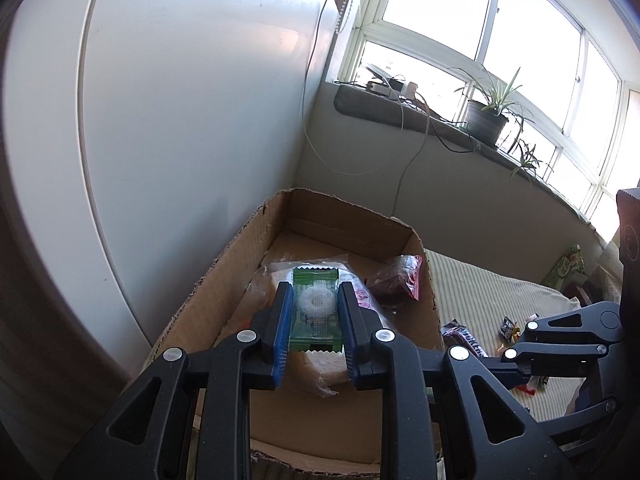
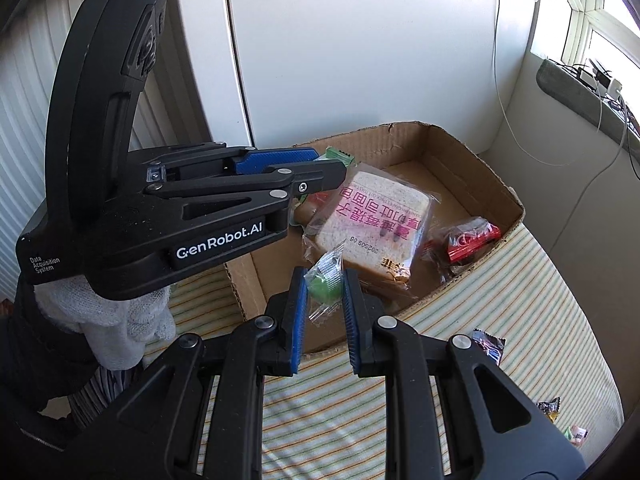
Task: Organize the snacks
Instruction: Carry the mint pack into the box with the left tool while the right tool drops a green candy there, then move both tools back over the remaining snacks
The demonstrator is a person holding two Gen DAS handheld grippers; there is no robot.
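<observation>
left gripper (image 1: pixel 313 312) clamps a green see-thru packet w/ white round candy (image 1: pixel 315 307) over the cardboard box (image 1: pixel 208 300), right gripper (image 2: pixel 325 298) pinches a clear-wrapped green round sweet (image 2: pixel 326 286) at the box's near wall.

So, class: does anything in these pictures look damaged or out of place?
Yes. The cardboard box has ragged, torn rims with its flaps ripped off. A few small wrapped snacks lie scattered on the striped cloth outside it, not yet sorted.
</observation>
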